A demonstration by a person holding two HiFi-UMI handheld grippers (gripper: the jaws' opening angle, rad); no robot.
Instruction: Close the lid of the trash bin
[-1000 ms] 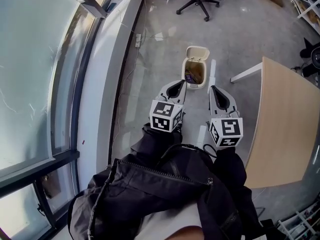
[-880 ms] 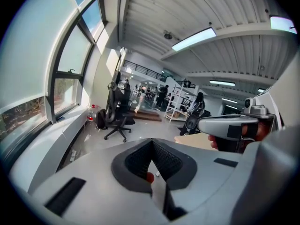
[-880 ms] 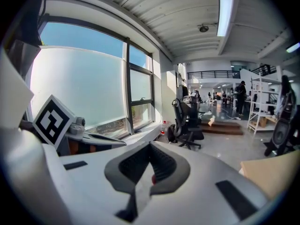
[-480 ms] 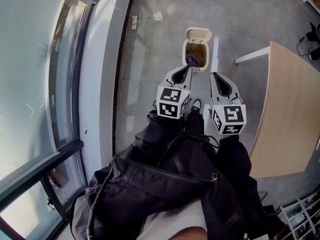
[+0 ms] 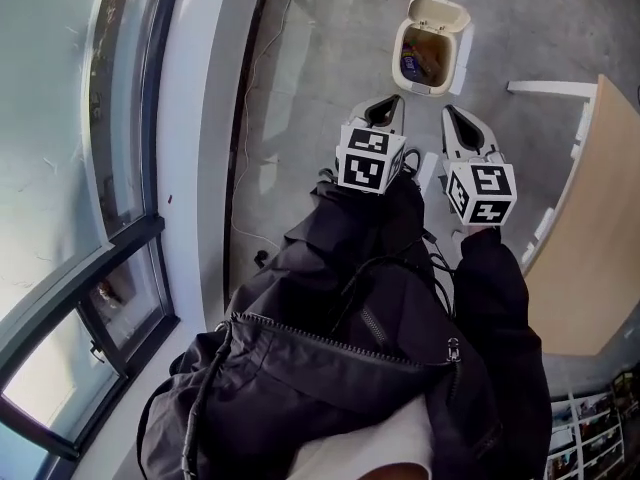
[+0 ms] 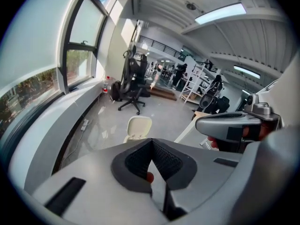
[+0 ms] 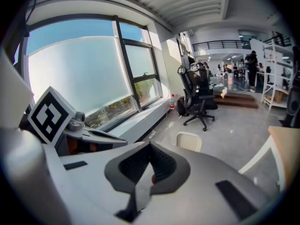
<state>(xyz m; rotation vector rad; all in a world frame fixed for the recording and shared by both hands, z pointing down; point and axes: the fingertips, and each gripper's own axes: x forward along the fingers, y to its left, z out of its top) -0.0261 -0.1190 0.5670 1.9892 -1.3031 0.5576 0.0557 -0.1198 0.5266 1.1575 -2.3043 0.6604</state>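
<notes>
A small cream trash bin (image 5: 430,56) stands on the grey floor ahead of me, its lid (image 5: 441,12) tipped up and back, with rubbish showing inside. My left gripper (image 5: 389,104) and right gripper (image 5: 451,114) are held side by side, both short of the bin and pointing toward it. Each is shut with nothing between its jaws. In the left gripper view the raised lid (image 6: 139,126) shows just past the closed tips (image 6: 151,141). The right gripper view shows the same lid (image 7: 189,141) beyond its closed tips (image 7: 150,146).
A wooden table (image 5: 592,248) with a white leg (image 5: 545,87) stands to the right of the bin. A window wall and sill (image 5: 190,118) run along the left, with a cable (image 5: 262,78) on the floor. A black office chair (image 6: 133,86) stands farther back.
Both grippers have dropped lower together and tilted downward. The bin now sits higher and farther right in the head view. Its lid stays up.
</notes>
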